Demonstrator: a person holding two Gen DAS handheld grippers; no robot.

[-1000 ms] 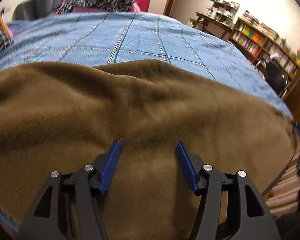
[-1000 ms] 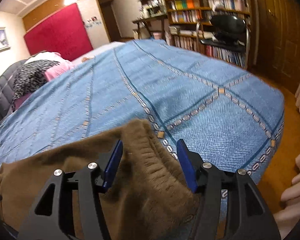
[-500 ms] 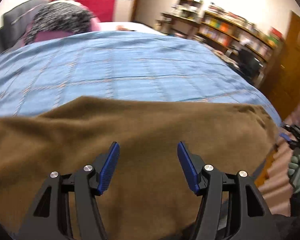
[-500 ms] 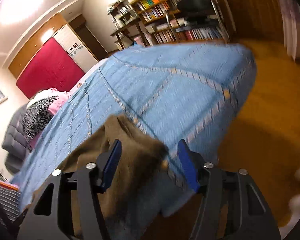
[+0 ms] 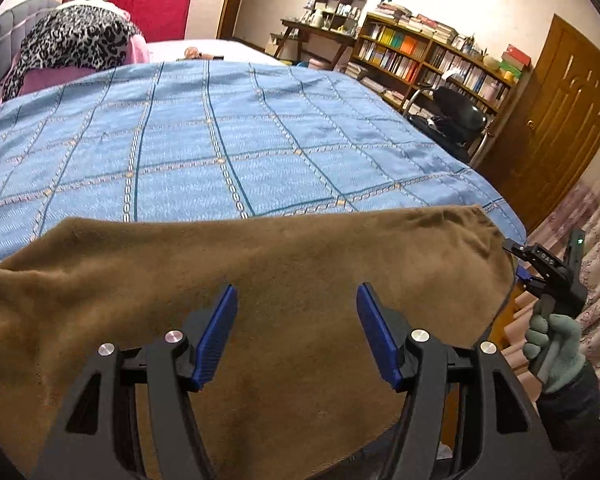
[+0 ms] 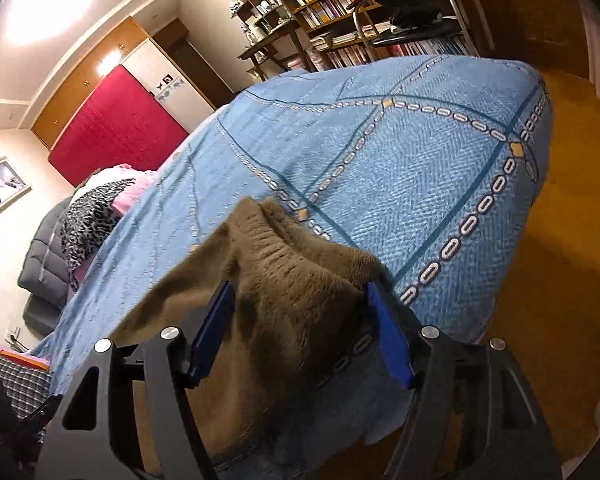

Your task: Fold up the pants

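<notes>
Brown fleece pants (image 5: 260, 280) lie spread along the near edge of the bed with the blue patterned bedspread (image 5: 220, 140). My left gripper (image 5: 296, 308) is open above the middle of the pants, holding nothing. My right gripper (image 6: 298, 308) is open with the ribbed waistband end of the pants (image 6: 284, 272) lying between its fingers at the bed's corner. The right gripper also shows in the left wrist view (image 5: 540, 268) at the pants' right end, held by a gloved hand.
A leopard-print and pink bedding pile (image 5: 72, 40) lies at the bed's far end. Bookshelves (image 5: 420, 56), a black chair (image 5: 456, 116) and a wooden door (image 5: 560, 112) stand to the right. Wooden floor (image 6: 560, 240) lies beyond the bed corner.
Both grippers swung right and tilted. The right gripper closed in on the waistband end of the pants at the bed corner. Both stay open.
</notes>
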